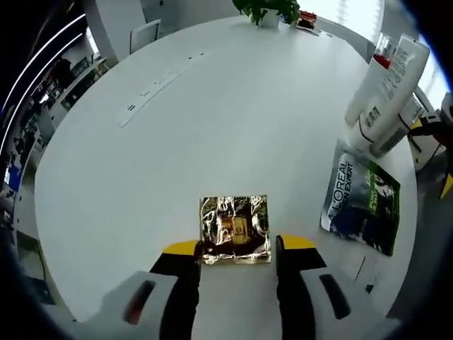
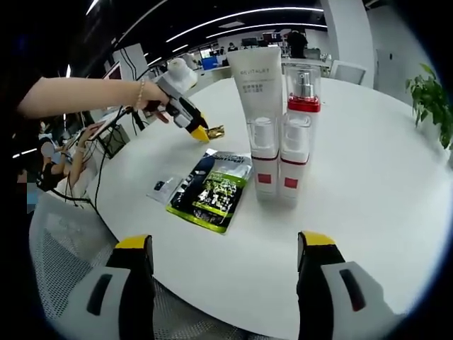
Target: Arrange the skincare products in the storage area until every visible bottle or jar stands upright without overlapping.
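Observation:
A gold foil sachet (image 1: 235, 229) sits between the yellow-tipped jaws of my left gripper (image 1: 238, 246), which is shut on its two side edges just above the white table (image 1: 212, 120). In the right gripper view a hand holds that left gripper (image 2: 191, 120) at the table's far left, the gold foil sachet (image 2: 215, 131) at its tip. A white tube (image 2: 256, 106) and a clear pump bottle with a red collar (image 2: 297, 120) stand upright side by side. A dark L'Oréal sachet (image 2: 212, 188) lies flat beside them. My right gripper (image 2: 225, 244) is open and holds nothing, near the table edge.
The tube and bottle (image 1: 386, 92) and the L'Oréal sachet (image 1: 361, 202) lie to the right in the left gripper view. A small clear packet (image 2: 164, 188) rests near the edge. A potted plant (image 1: 269, 10) stands at the far side. A mesh chair (image 2: 71, 248) is beside the table.

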`<action>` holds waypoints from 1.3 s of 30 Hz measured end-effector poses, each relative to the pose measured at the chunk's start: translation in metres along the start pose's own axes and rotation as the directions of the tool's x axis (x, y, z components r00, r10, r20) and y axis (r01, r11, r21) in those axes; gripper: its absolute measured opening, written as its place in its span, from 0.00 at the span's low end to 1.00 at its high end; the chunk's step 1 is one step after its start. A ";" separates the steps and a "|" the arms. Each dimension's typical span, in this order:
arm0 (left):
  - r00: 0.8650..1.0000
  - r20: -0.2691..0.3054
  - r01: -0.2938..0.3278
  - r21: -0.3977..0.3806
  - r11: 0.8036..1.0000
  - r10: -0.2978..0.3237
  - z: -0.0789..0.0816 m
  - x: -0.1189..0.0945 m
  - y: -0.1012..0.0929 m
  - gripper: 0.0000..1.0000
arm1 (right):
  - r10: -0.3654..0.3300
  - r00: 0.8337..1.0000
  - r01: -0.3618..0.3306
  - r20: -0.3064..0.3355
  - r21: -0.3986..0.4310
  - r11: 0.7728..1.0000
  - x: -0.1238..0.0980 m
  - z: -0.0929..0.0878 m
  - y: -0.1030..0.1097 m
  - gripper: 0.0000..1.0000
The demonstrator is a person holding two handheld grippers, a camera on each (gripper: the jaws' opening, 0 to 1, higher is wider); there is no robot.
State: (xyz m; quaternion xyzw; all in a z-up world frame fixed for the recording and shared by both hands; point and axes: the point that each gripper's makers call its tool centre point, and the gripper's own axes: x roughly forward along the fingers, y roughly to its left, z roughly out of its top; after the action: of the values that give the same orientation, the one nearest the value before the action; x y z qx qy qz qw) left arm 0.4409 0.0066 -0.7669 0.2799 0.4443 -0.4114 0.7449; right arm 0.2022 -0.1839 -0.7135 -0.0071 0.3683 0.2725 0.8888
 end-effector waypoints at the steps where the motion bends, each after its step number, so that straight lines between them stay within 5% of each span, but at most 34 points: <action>1: 1.000 0.000 0.002 0.004 1.000 -0.002 0.000 0.000 0.000 0.45 | 0.000 1.000 0.000 0.000 0.000 1.000 0.000 0.000 0.000 0.84; 11: 1.000 -0.003 0.009 0.028 1.000 -0.009 0.002 -0.004 -0.005 0.37 | -0.004 1.000 0.004 0.001 0.000 1.000 0.001 0.000 -0.001 0.84; 14: 1.000 -0.009 -0.006 0.034 0.999 0.006 -0.002 0.001 0.010 0.33 | -0.003 1.000 0.003 0.000 -0.002 1.000 0.000 0.000 0.000 0.84; 22: 1.000 -0.010 -0.014 0.005 1.000 0.014 0.000 -0.008 0.005 0.50 | -0.004 1.000 0.004 0.001 0.000 1.000 0.000 0.000 0.000 0.84; 24: 0.999 -0.017 -0.044 -0.071 0.997 0.043 -0.002 -0.009 0.011 0.52 | -0.003 1.000 0.003 0.000 -0.001 1.000 0.000 0.000 0.000 0.84; 29: 0.997 -0.011 -0.072 -0.263 0.962 0.072 -0.001 -0.003 0.024 0.59 | -0.002 1.000 0.002 0.001 0.004 1.000 0.001 0.000 -0.001 0.84; 30: 0.997 -0.001 -0.068 -0.309 0.948 0.071 0.003 -0.010 0.008 0.59 | -0.002 1.000 0.002 0.000 0.004 1.000 0.001 0.000 -0.001 0.84; 33: 0.995 -0.001 -0.092 -0.443 0.892 0.103 0.001 -0.006 0.020 0.62 | -0.002 1.000 0.002 0.000 0.004 1.000 0.000 0.000 0.000 0.84; 34: 0.993 -0.004 -0.107 -0.476 0.873 0.120 0.002 -0.013 0.008 0.62 | -0.002 1.000 0.002 0.000 0.004 1.000 0.000 0.000 0.000 0.84; 38: 0.988 -0.020 -0.143 -0.515 0.845 0.155 0.000 -0.008 0.008 0.66 | -0.001 1.000 0.001 0.000 0.006 1.000 0.001 0.000 0.000 0.84; 39: 0.983 -0.012 -0.158 -0.549 0.821 0.181 0.002 -0.007 0.009 0.67 | -0.001 1.000 0.001 0.001 0.005 1.000 0.001 0.000 -0.001 0.84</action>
State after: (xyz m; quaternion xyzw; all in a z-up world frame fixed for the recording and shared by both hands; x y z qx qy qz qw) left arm 0.4476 0.0125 -0.7590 0.0854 0.5014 -0.2049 0.8362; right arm 0.2029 -0.1840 -0.7146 -0.0048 0.3687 0.2709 0.8892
